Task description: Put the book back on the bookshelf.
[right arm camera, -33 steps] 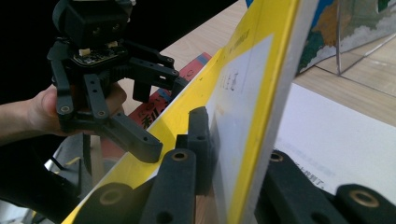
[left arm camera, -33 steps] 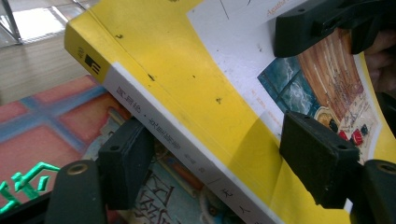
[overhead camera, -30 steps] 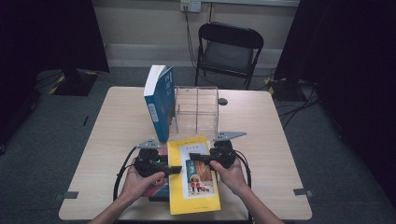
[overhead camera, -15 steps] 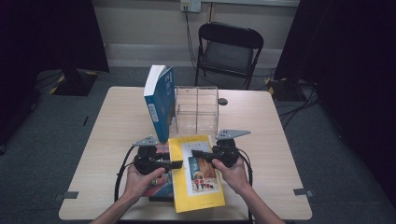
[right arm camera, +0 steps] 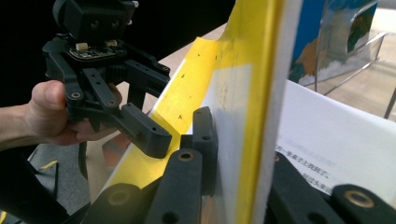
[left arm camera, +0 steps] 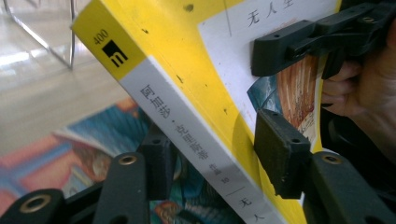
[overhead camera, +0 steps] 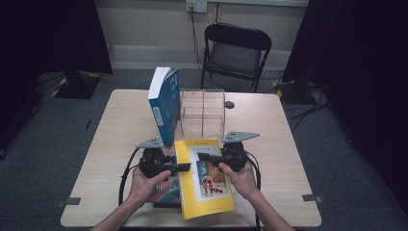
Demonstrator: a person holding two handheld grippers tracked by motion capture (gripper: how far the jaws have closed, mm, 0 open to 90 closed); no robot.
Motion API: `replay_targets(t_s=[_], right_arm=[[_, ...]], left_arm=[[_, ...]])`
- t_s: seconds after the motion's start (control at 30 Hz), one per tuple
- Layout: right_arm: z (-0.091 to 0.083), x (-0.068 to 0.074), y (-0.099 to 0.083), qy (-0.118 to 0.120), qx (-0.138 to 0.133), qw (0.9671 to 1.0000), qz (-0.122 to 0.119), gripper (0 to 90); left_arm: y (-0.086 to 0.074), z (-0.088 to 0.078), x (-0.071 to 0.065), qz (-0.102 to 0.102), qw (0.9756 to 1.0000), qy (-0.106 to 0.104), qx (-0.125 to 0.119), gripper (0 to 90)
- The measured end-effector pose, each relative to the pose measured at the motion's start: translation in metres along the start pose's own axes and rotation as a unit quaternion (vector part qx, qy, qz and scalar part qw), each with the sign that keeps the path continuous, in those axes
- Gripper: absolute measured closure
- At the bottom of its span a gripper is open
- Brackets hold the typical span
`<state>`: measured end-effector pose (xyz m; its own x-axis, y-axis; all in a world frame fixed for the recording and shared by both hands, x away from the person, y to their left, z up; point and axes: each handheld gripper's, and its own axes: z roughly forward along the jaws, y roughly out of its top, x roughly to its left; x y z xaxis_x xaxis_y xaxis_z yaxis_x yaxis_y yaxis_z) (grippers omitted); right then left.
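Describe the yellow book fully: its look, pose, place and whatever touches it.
The yellow book is a thin paperback with a white cover panel, a small colourful picture, black printed characters and a yellow-and-white spine marked 400. It is shut and tilted, its spine side raised off a colourful book lying flat at the table's near edge. The right claw is shut on its edge. The left claw straddles the spine, its jaws having just been closing; one pad lies against the cover.
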<state>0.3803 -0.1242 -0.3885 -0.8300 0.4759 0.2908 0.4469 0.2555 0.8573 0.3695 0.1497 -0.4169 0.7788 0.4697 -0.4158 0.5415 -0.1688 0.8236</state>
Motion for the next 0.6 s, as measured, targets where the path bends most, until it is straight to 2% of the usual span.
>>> replay_targets(t_s=[0.1, 0.23, 0.4, 0.57, 0.6], right_arm=[[-0.001, 0.0, 0.004, -0.011, -0.001, 0.9999, -0.004, 84.4], [-0.002, 0.001, 0.01, -0.019, -0.005, 0.9998, -0.007, 84.3], [-0.005, 0.004, 0.024, -0.024, -0.019, 0.9993, -0.019, 84.3], [-0.009, 0.006, 0.037, -0.016, -0.04, 0.9987, -0.026, 85.3], [-0.01, 0.007, 0.04, -0.015, -0.045, 0.9985, -0.029, 85.4]], left_arm=[[0.007, -0.001, -0.002, 0.018, 0.9998, 0.009, 0.003, 56.5], [0.014, -0.003, -0.001, 0.021, 0.9997, 0.015, -0.005, 58.1], [0.026, -0.01, -0.003, 0.026, 0.9991, 0.019, -0.029, 61.9], [0.042, -0.021, -0.009, 0.059, 0.9966, 0.036, -0.045, 65.7], [0.046, -0.023, -0.011, 0.071, 0.9956, 0.042, -0.044, 66.4]])
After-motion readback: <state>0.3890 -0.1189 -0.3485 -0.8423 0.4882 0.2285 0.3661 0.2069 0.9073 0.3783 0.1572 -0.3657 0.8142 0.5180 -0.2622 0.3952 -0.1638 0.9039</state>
